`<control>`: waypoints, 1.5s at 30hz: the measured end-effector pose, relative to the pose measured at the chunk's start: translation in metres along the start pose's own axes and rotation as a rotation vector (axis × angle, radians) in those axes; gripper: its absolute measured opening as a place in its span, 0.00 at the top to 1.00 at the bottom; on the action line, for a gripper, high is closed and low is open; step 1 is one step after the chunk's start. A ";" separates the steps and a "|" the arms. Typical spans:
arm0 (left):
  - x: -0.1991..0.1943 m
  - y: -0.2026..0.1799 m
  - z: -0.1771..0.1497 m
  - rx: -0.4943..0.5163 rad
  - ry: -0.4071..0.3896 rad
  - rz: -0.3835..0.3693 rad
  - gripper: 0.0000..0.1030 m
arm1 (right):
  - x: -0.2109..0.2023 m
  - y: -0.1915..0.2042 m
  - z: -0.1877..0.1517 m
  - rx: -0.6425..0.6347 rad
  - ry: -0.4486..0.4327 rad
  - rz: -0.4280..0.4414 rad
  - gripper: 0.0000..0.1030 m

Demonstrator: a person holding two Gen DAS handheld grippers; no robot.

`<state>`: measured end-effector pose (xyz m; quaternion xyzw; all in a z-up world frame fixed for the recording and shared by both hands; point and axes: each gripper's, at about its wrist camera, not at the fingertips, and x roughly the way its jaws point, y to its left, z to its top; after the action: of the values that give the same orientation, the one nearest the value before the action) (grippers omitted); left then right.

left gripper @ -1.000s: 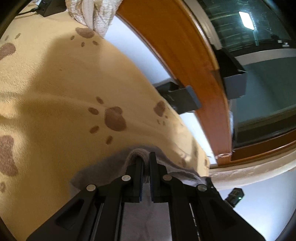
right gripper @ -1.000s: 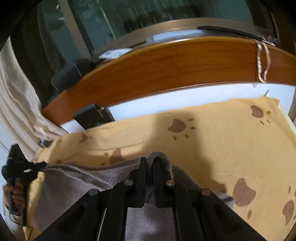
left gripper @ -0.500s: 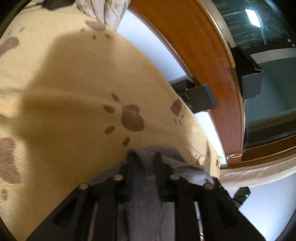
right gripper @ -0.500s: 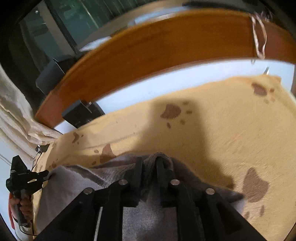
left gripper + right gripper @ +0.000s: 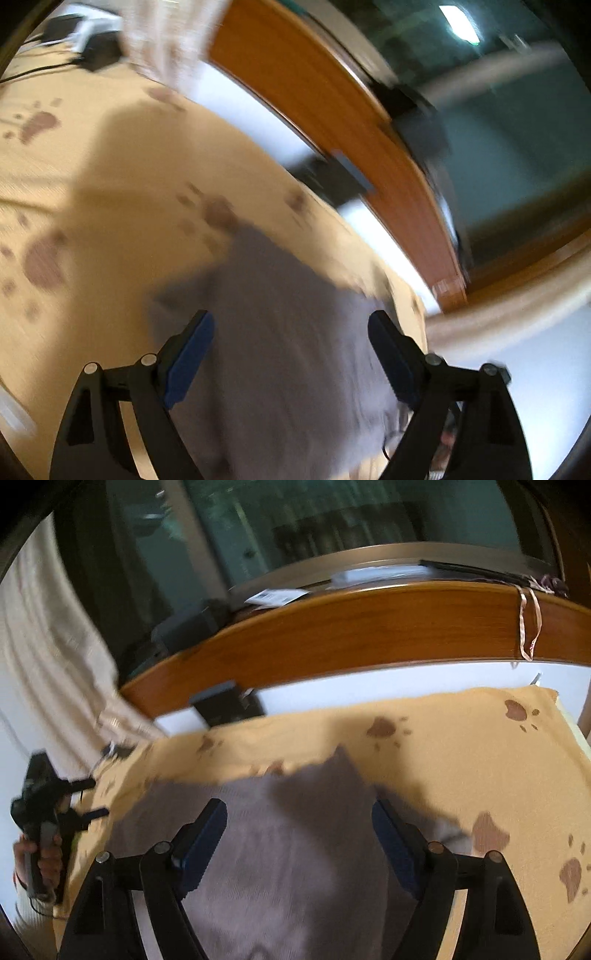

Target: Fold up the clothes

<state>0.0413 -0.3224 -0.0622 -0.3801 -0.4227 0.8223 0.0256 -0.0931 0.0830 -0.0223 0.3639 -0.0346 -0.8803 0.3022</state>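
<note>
Left gripper (image 5: 290,341): jaws wide apart, nothing between them. Right gripper (image 5: 299,830): same, spread and empty. Grey garment (image 5: 295,849) lies on the paw-print blanket (image 5: 461,738), below both grippers, far edge pointing toward the wooden headboard (image 5: 351,635). Left view badly smeared; folds and layers can't be read. Right view shows the left gripper (image 5: 55,808) off at the garment's left side, held in a hand (image 5: 40,856).

Risks, as I judge them:
- Far edge looks uneven, one peak sticking up near the middle; any fold laid over it may come out crooked.
- Soft cloth on soft blanket: a jaw closing low could pinch blanket along with garment and drag both.
- Grabbing only the top layer would pull a stacked fold apart.
</note>
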 end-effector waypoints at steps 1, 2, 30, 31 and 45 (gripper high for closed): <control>0.004 -0.009 -0.010 0.033 0.021 -0.009 0.15 | -0.004 0.006 -0.009 -0.026 0.012 0.003 0.20; 0.010 -0.019 -0.021 0.071 0.046 -0.007 0.15 | -0.008 0.011 -0.017 -0.051 0.023 0.012 0.20; 0.072 -0.076 -0.126 0.640 0.015 0.426 0.08 | -0.008 0.045 -0.115 -0.402 0.213 -0.160 0.10; 0.073 -0.076 -0.127 0.648 0.011 0.433 0.07 | -0.008 0.045 -0.115 -0.403 0.212 -0.164 0.10; 0.063 -0.082 -0.128 0.591 -0.014 0.468 0.02 | -0.016 0.059 -0.115 -0.423 0.171 -0.210 0.08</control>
<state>0.0565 -0.1606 -0.0864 -0.4370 -0.0691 0.8950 -0.0572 0.0213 0.0620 -0.0799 0.3673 0.2143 -0.8605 0.2804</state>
